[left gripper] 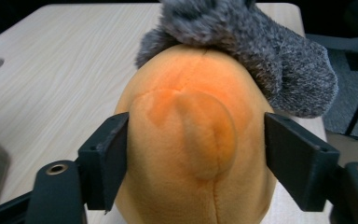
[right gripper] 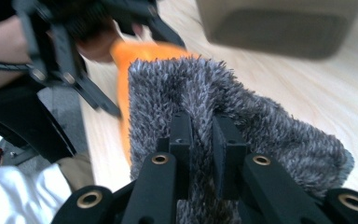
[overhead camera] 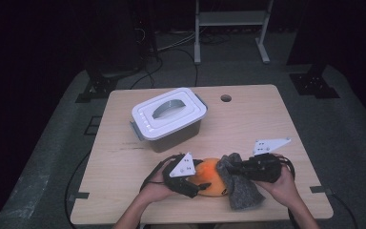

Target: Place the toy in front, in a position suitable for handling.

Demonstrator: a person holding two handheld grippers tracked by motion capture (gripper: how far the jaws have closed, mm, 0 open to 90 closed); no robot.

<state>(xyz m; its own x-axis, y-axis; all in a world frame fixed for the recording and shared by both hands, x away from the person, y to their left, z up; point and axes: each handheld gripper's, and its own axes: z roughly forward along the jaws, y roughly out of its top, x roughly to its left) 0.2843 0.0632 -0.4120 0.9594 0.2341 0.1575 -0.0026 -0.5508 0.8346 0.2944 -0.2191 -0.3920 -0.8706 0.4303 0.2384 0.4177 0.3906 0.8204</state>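
Note:
An orange plush toy [overhead camera: 210,172] lies near the table's front edge. My left gripper [overhead camera: 198,182] comes at it from the left. In the left gripper view the two black jaws press on both sides of the toy [left gripper: 191,140]. A grey fuzzy sock [overhead camera: 240,191] is draped against the toy's right side, and its cuff sits over the toy's far end [left gripper: 261,42]. My right gripper [overhead camera: 231,168] reaches in from the right. In the right gripper view its jaws [right gripper: 203,135] pinch a fold of the sock [right gripper: 270,126], with the orange toy [right gripper: 135,51] behind it.
A grey storage box with a white handled lid [overhead camera: 169,117] stands at the table's middle left. A round cable hole [overhead camera: 226,98] is near the far edge of the wooden table [overhead camera: 267,124]. A metal stand [overhead camera: 231,19] and cables are on the floor beyond.

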